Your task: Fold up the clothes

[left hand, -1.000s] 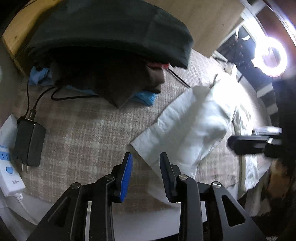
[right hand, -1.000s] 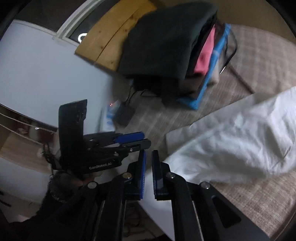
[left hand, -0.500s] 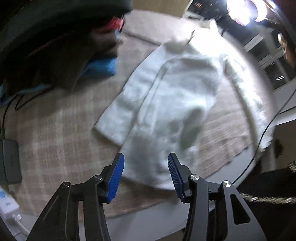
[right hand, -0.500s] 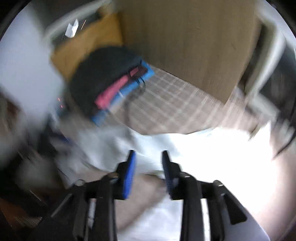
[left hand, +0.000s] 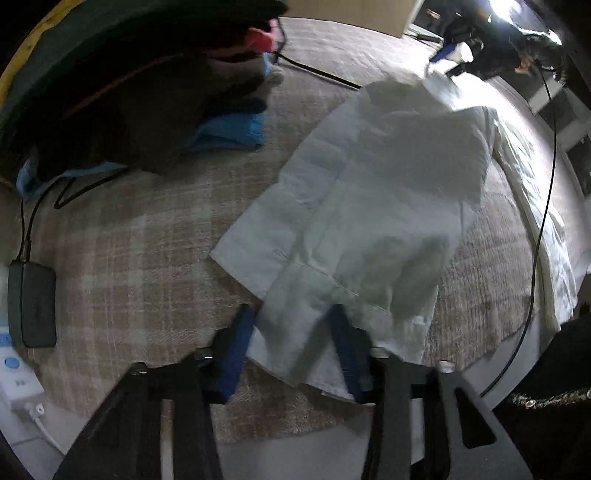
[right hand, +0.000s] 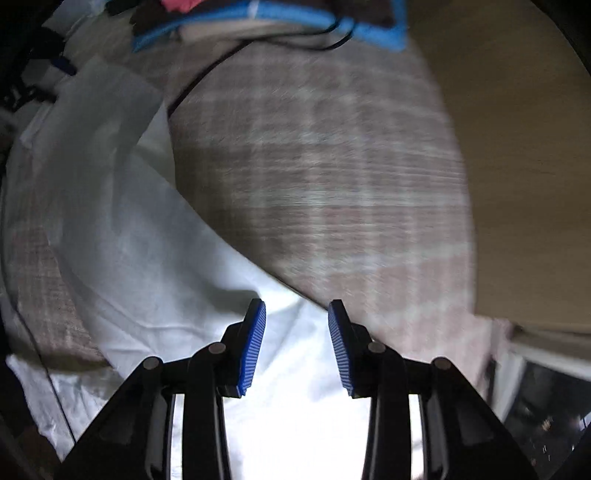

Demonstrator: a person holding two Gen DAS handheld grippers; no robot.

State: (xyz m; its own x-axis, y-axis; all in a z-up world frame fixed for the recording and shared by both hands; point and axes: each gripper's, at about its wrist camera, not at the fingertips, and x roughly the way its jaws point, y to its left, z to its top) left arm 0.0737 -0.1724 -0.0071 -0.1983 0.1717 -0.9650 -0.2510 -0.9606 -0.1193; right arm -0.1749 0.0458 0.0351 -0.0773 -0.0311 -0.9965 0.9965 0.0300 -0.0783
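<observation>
A white shirt [left hand: 388, 192] lies spread on a plaid cover [left hand: 129, 258]. In the left wrist view my left gripper [left hand: 291, 343] points down at the shirt's near corner. Its jaws are closing with that corner of cloth lying between the blue pads [left hand: 240, 343], and I see no firm pinch. In the right wrist view my right gripper [right hand: 297, 343] hangs straight down over another edge of the white shirt [right hand: 129, 240]. It is open and its pads [right hand: 255, 343] are clear of the cloth beneath.
A pile of folded dark, pink and blue clothes [left hand: 110, 92] sits at the far left and shows as a pile [right hand: 258, 14] at the top of the right view. A black charger [left hand: 31, 302], a white power strip [left hand: 14, 380] and a black cable [left hand: 543, 221] lie around. A wooden board [right hand: 517, 147] borders the cover.
My left gripper has come down over the shirt's near corner, its jaws widening then narrowing. My right gripper swung away from beside the left one to the shirt's other end and opened.
</observation>
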